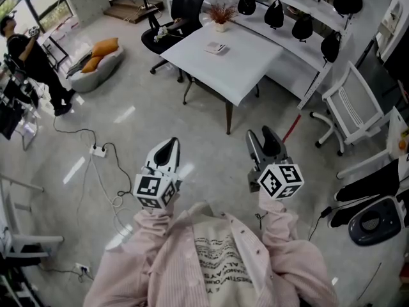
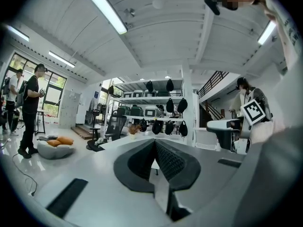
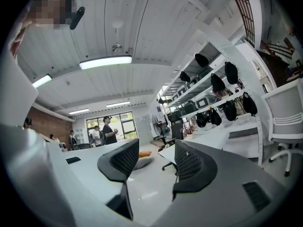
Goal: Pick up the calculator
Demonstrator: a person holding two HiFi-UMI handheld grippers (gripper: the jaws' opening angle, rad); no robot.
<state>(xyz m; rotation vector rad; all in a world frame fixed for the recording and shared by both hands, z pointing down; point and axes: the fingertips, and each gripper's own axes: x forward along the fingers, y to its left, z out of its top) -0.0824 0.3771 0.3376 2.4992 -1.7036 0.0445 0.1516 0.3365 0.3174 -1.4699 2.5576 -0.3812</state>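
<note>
The calculator point(image 1: 215, 48), a small flat pale device, lies on the white table point(image 1: 249, 69) far ahead of me in the head view. Both grippers hang over the floor, well short of the table. My left gripper point(image 1: 167, 147) is shut, its dark ribbed jaws meeting with nothing between them in the left gripper view point(image 2: 154, 143). My right gripper point(image 1: 265, 139) stands open, with a wide empty gap between its jaws in the right gripper view point(image 3: 156, 150). In neither gripper view can I make out the calculator.
A potted plant point(image 1: 221, 15) stands on the table's far side, with a black office chair point(image 1: 176, 18) behind. A white chair point(image 1: 351, 107) and shelves with black bags point(image 1: 300, 24) are at the right. Cables and a power strip point(image 1: 99, 151) lie at the left. A person point(image 1: 32, 56) stands far left.
</note>
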